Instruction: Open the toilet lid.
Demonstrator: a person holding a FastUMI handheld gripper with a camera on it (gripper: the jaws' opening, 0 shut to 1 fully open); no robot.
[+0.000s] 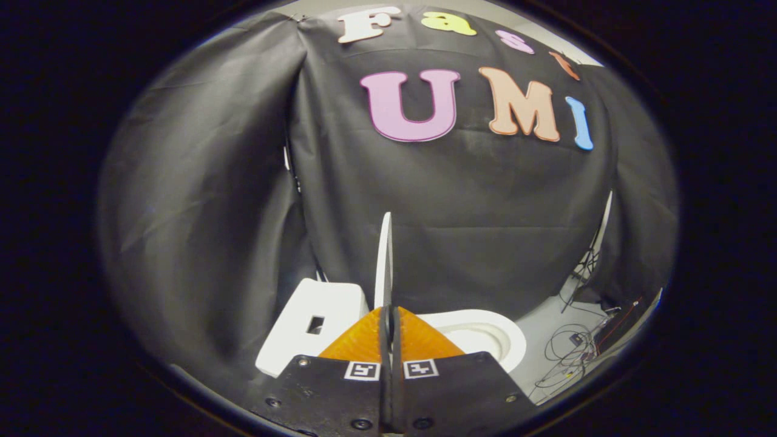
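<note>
While clamped, toilet lid [383,261] upright (edge-on).

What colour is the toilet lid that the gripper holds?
White. The toilet lid stands on edge, pinched in the gripper, seen in the gripper view.

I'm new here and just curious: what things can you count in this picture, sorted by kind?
Toilet lid, raised on edge, pinched between the gripper fingers: 1
Toilet bowl with seat: 1
Toilet tank: 1
Loose tangle of wires on the floor: 1
Gripper: 1
Total: 5
</note>
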